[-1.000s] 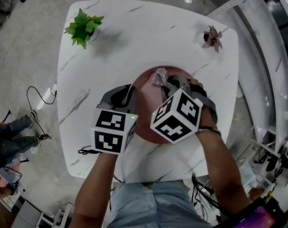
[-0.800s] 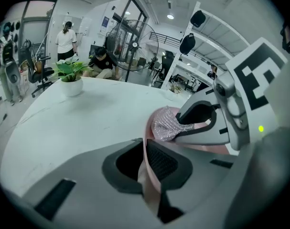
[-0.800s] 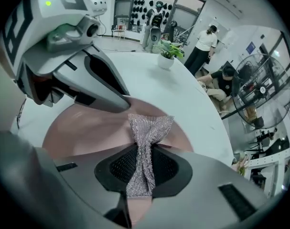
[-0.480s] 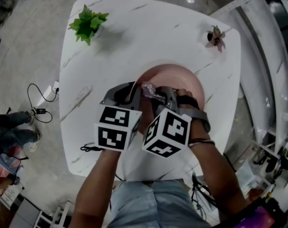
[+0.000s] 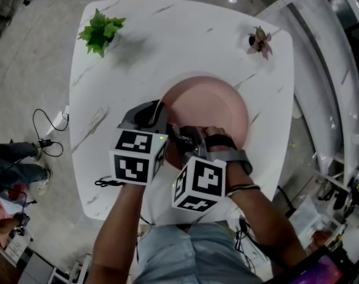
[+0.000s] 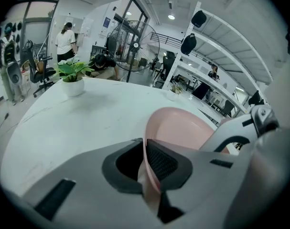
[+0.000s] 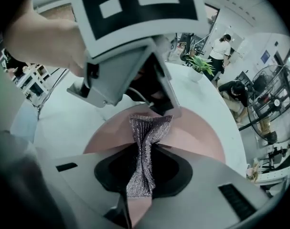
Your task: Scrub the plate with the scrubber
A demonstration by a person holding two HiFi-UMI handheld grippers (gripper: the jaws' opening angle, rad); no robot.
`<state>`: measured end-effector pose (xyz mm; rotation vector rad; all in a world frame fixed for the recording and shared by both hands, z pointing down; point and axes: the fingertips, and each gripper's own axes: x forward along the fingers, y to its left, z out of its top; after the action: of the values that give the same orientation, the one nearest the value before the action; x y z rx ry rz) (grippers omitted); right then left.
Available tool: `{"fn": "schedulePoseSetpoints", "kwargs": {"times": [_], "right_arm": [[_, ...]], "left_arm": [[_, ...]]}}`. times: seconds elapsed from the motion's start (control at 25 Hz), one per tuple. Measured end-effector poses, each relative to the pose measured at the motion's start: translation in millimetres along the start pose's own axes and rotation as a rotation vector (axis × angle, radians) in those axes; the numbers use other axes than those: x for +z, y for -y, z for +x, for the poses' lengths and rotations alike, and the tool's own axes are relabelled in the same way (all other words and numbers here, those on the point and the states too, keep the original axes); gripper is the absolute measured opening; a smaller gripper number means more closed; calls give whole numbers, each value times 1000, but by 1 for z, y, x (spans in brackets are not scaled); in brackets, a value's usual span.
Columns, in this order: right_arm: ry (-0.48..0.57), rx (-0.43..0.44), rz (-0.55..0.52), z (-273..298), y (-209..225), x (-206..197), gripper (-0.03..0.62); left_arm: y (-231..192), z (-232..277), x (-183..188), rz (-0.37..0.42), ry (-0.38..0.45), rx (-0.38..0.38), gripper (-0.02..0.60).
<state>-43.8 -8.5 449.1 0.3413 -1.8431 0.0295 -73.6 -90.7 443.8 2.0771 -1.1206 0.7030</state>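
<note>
Both grips clearest in gripper views: left hand-held gripper (image 6: 145, 168) on plate (image 6: 183, 128), right hand-held gripper (image 7: 139, 175) on scrubber (image 7: 147, 130).

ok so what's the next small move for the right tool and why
Probably sweep the scrubber outward across the plate. The right tool pinches it at the near rim beside the left tool, which clamps the rim, and most of the pink surface lies beyond.

Head view is dim, slightly soft, overhead light dropping a soft shadow right of the green plant (image 5: 100, 32) on the white table (image 5: 185, 46); gripper views brighter, heavy fisheye, black corners, ceiling lamp (image 6: 171, 17) glaring, left gripper (image 6: 147, 163) blurred near the lens.
</note>
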Motion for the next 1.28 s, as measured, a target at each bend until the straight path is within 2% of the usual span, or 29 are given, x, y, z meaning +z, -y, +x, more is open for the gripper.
{"fn": "schedulePoseSetpoints", "kwargs": {"times": [0.4,0.72,1.0,1.28], "right_arm": [[8,131,28,-9,-37,-18,86],[-50,178,104,-19,-41,-49,84],[-134,157,175,-24,-25,-81,84],[-188,107,267,-24,-4,-94,84]], "left_arm": [[0,1,0,4,-3,6,28],[0,0,0,16,-7,9,28],[0,0,0,24,-7,13,28],[1,0,0,22,-6,13,28]]}}
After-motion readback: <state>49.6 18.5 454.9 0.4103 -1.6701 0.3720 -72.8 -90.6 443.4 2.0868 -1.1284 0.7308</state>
